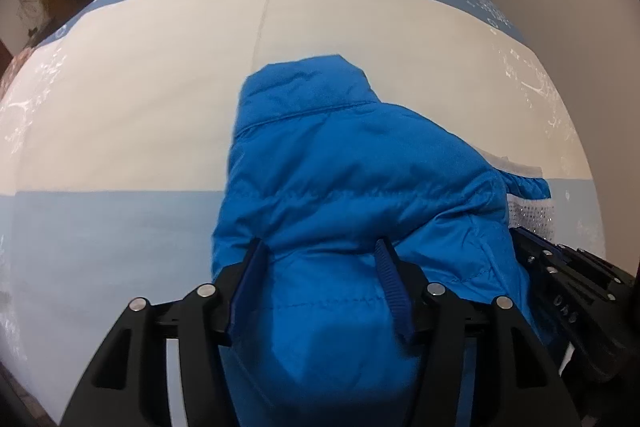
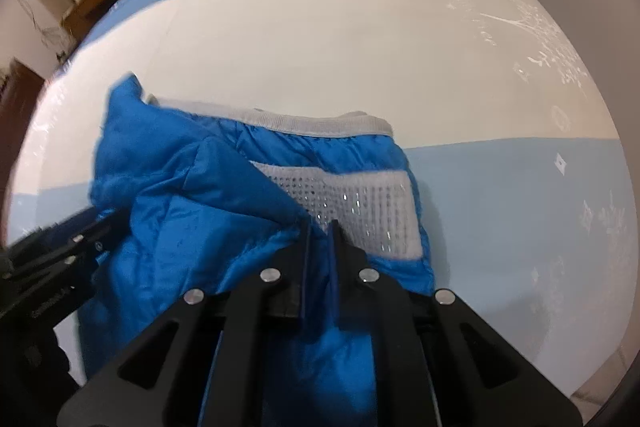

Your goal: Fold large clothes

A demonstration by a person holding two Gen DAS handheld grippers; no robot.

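The blue jacket (image 1: 340,187) is bunched on the bed (image 1: 140,107), lifted at its near edge by both claws. The left claw (image 1: 324,287) is clenched on a thick, padded fold held between half-spread jaws; the right claw (image 2: 320,239) is pinched almost fully together on a thin edge beside the white mesh lining (image 2: 360,203). Slippage is the main risk: the slick shell can be pulled out of the thin right-hand pinch if the claws are drawn apart unevenly. A lopsided fold is likely if the padding springs back, or if the grey hem (image 2: 312,125) is dragged across the bed.
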